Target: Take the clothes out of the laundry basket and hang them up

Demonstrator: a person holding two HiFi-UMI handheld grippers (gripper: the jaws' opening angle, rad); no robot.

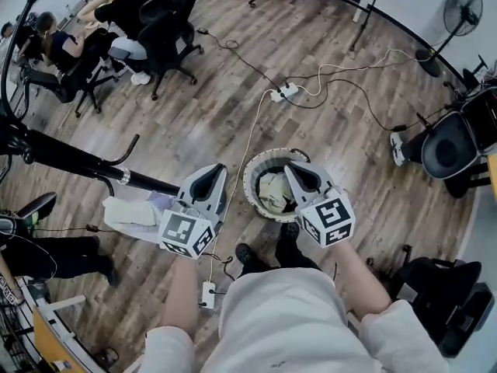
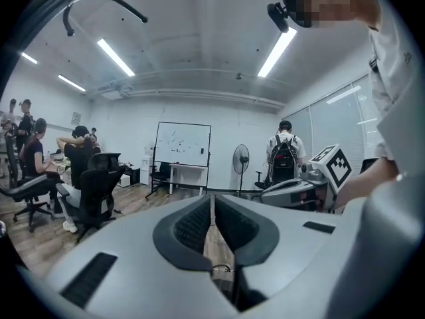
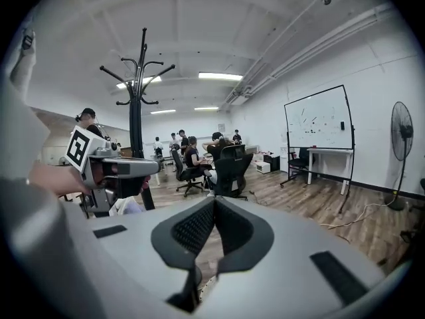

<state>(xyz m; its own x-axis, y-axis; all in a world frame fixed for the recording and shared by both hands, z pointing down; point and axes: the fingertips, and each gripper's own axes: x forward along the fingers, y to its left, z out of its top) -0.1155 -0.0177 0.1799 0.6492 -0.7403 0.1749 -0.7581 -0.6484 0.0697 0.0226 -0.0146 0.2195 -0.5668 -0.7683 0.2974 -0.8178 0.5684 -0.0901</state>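
Note:
The round laundry basket (image 1: 256, 171) stands on the wood floor just ahead of the person's feet, with pale clothes (image 1: 273, 189) bunched inside. My right gripper (image 1: 289, 166) hovers over the basket, jaws shut and empty. Left of the basket, my left gripper (image 1: 218, 168) is also shut with nothing in it. The black coat rack (image 1: 85, 162) rises at the left, and a white garment (image 1: 130, 212) hangs by it. In the left gripper view the left gripper (image 2: 212, 198) has its pads together. The right gripper (image 3: 214, 203) looks the same in its own view, with the coat rack (image 3: 136, 111) ahead to the left.
A power strip (image 1: 284, 92) with several cables lies on the floor beyond the basket. Seated people and office chairs (image 1: 159, 33) fill the far left. A fan (image 1: 464, 10) and a dark chair (image 1: 446, 152) stand at the right. A whiteboard (image 2: 184, 145) is against the far wall.

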